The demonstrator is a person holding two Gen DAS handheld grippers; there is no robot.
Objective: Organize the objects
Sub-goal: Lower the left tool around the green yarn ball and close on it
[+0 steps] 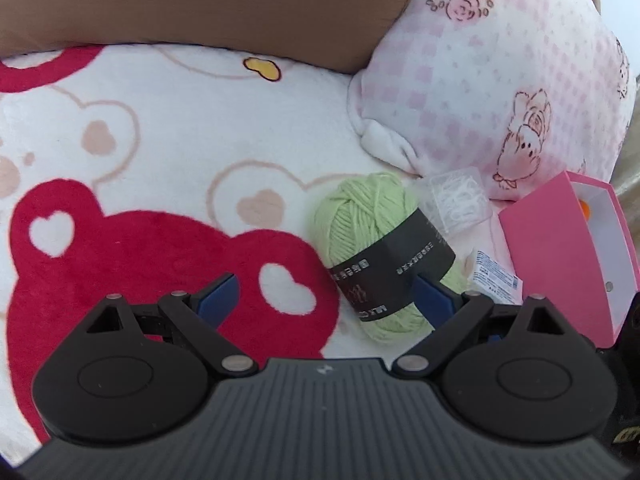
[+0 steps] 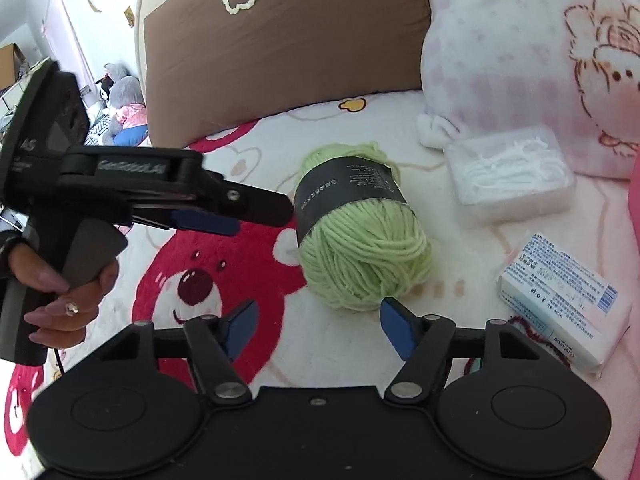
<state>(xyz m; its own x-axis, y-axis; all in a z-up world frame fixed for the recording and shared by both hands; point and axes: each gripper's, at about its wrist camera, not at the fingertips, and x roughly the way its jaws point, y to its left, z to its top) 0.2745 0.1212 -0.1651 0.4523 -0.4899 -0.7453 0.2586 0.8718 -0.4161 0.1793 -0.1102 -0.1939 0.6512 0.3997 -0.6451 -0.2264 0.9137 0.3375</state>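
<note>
Both views are bright with soft, even daylight. In the right wrist view it appears to come from the room at 10 o'clock, where the background washes out pale. Shadows are faint: a soft one lies under the green yarn ball [image 2: 362, 236]. The pink pillow [image 2: 532, 60] is overexposed and hazy. Fisheye bending curves the edges, with dark corners. The left wrist view is slightly smeared throughout.
</note>
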